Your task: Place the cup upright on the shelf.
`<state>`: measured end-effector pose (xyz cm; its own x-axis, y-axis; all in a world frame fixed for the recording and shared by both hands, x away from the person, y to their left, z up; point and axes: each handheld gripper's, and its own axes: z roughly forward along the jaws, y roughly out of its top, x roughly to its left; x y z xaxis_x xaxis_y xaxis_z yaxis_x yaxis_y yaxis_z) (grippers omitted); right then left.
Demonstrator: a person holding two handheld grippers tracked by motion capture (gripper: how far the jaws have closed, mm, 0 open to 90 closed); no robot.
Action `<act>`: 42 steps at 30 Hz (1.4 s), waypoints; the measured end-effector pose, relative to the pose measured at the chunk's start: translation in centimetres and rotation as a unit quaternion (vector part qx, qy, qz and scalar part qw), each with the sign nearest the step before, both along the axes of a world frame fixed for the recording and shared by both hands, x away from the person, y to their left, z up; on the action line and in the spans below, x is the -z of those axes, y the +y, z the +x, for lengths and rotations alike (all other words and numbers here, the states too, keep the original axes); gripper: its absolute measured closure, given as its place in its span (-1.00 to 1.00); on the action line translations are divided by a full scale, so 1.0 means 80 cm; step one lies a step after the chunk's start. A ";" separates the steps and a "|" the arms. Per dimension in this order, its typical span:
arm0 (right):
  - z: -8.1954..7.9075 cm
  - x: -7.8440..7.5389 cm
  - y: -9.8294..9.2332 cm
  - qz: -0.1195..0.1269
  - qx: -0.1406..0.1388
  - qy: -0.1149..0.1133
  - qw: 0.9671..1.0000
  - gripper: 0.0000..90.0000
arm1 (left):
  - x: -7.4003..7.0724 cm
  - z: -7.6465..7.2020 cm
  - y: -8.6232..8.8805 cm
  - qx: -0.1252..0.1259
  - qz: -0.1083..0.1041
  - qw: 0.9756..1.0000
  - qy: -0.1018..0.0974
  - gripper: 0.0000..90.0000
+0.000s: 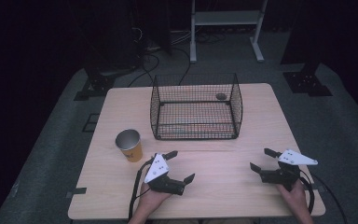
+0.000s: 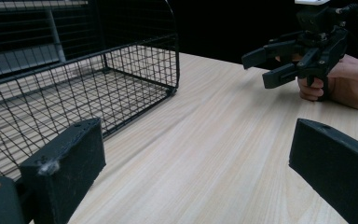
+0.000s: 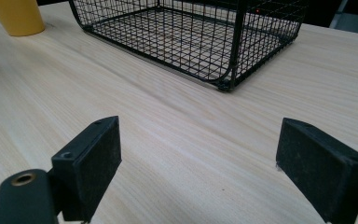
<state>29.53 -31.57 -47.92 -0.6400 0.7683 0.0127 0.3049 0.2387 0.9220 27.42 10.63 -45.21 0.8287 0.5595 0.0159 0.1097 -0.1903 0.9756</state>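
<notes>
Nothing started yet, by the look of it: left gripper [image 1: 182, 166] & right gripper [image 1: 259, 159] both spread wide, holding nothing, low over the table's [image 1: 223, 186] near edge. Yellow paper cup [image 1: 129, 144] stands just left of the left gripper, untouched; wire basket [image 1: 196, 106] mid-table, w/ a small dark item inside

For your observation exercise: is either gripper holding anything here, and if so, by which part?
Nothing is held. The left gripper and right gripper both have open jaws with bare table between them, apart from the cup and basket.
</notes>
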 end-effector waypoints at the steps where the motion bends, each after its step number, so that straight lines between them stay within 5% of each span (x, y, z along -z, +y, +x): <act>1: 0.000 0.000 0.000 0.000 0.000 0.000 1.000 -0.71 | -0.001 0.000 0.001 0.000 -0.002 1.000 -0.001 -0.93; 42: 0.000 0.000 0.000 0.000 0.002 0.002 1.000 -0.71 | -0.041 -0.001 0.043 -0.023 0.001 1.000 -0.021 -0.93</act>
